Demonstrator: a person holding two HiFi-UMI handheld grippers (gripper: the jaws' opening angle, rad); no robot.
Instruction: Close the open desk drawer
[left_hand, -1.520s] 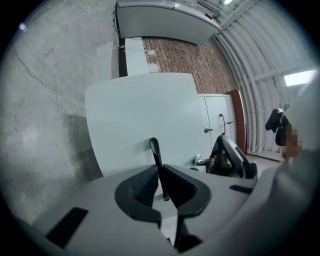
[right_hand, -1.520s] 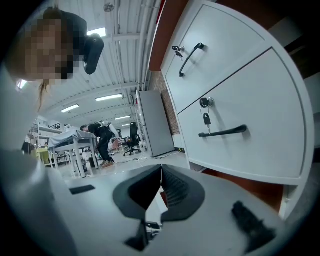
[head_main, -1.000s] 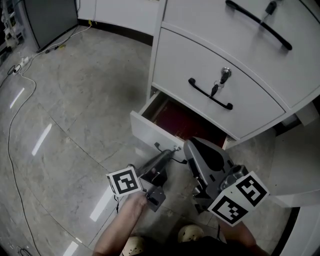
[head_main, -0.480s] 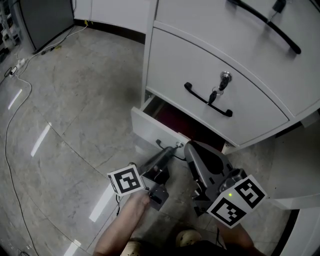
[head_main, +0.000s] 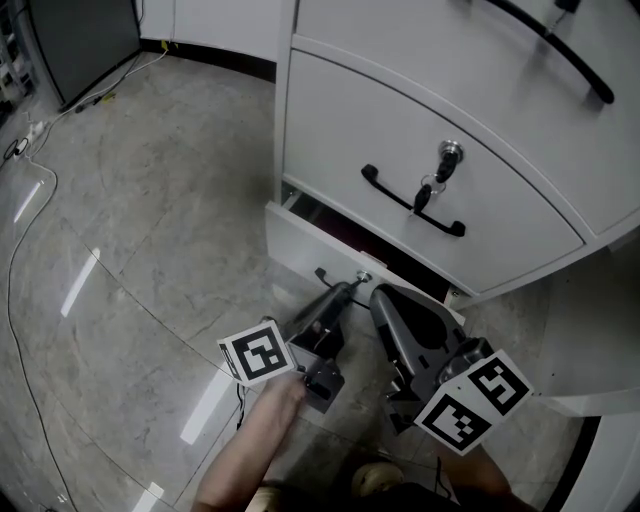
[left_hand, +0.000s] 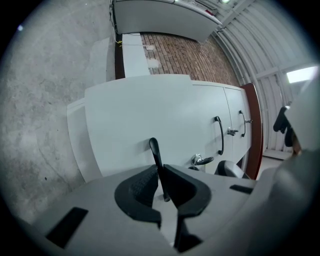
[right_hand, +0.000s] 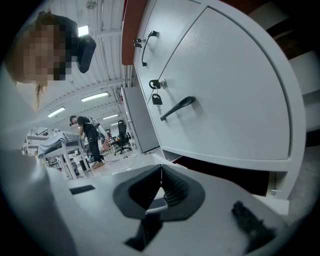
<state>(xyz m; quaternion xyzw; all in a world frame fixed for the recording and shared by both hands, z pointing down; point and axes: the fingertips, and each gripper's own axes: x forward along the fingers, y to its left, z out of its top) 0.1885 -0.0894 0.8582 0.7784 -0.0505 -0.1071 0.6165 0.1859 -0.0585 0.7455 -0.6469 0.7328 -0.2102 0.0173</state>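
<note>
The white bottom drawer of the desk pedestal stands out a little, with a narrow dark gap above its front. My left gripper is shut on the drawer's thin black handle. In the left gripper view the handle runs up between the closed pads of that gripper, against the drawer front. My right gripper hangs just to the right of the handle, shut and empty. In the right gripper view its pads meet, and the drawer's dark opening lies ahead.
Above the bottom drawer is the closed middle drawer, with a black handle and a key in its lock. A grey cable trails over the polished floor at left. A person and office chairs are far behind.
The bottom drawer has slid inward and its dark red opening has shrunk to a slit. My left gripper went with the handle toward the cabinet. The right gripper stayed alongside.
</note>
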